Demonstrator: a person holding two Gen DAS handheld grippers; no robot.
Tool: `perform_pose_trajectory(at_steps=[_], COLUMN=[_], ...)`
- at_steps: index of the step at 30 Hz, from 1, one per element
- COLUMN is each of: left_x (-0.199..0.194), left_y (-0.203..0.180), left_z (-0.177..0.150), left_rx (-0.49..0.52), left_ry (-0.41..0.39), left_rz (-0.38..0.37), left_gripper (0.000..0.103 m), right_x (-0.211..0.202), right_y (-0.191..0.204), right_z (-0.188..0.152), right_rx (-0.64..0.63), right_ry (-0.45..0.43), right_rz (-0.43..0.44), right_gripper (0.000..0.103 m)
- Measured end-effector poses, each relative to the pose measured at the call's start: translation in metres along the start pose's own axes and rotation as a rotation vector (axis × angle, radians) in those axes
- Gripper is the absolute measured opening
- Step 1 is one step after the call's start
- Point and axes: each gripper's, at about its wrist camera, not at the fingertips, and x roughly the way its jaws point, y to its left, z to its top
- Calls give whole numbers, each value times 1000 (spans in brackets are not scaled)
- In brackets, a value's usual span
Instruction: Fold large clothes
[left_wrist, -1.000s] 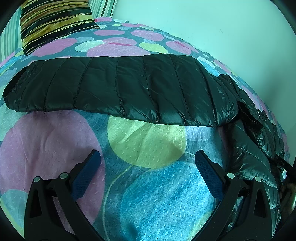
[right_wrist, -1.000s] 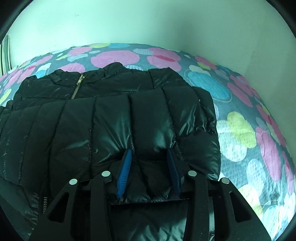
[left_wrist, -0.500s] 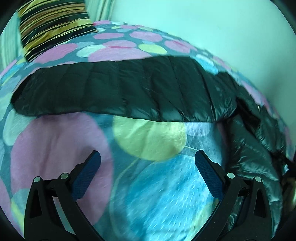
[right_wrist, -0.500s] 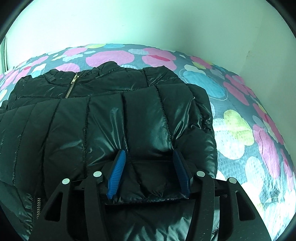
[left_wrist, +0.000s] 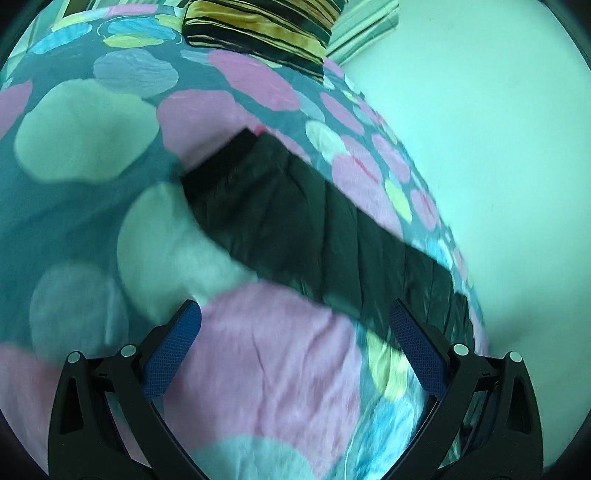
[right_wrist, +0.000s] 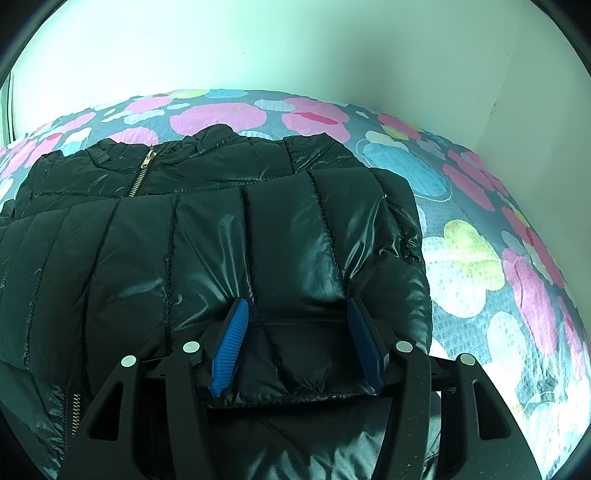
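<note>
A shiny black quilted puffer jacket (right_wrist: 229, 236) lies on the flowered bedspread (right_wrist: 465, 254), zip and collar at the far side, one sleeve folded across its front. My right gripper (right_wrist: 297, 317) is open, its blue pads either side of the folded sleeve's cuff end, no longer clamping it. In the left wrist view the jacket's other sleeve (left_wrist: 314, 225) stretches diagonally across the bed, cuff toward the upper left. My left gripper (left_wrist: 293, 321) is open and empty, low over the bedspread (left_wrist: 266, 369), with its right fingertip at the sleeve's near edge.
A striped black and yellow pillow (left_wrist: 258, 26) sits at the head of the bed. A pale wall (left_wrist: 480, 147) runs along the bed's far side, and walls meet in a corner (right_wrist: 495, 92) beyond the jacket.
My right gripper has opened wider and let go of the folded sleeve, which stays lying on the jacket. My left gripper has swung left along the outstretched sleeve toward its cuff.
</note>
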Motion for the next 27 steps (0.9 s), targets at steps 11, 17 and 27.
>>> perform_pose_trajectory(at_steps=[11,17,27], left_x=[38,42,12], left_y=[8,14,-45], left_z=[42,47,50], left_rx=[-13,-12,177], left_ry=[-16,-46,-109], left_rz=[-3,28,60], left_gripper=[81,36,8], right_x=[-1,-1,-1], right_y=[1,1,2], right_z=[-1,-1,-1], right_rx=[4,2,0], right_ry=[-4,-5,-6], right_rz=[-24,-26,-30], right_gripper=[63,63,63])
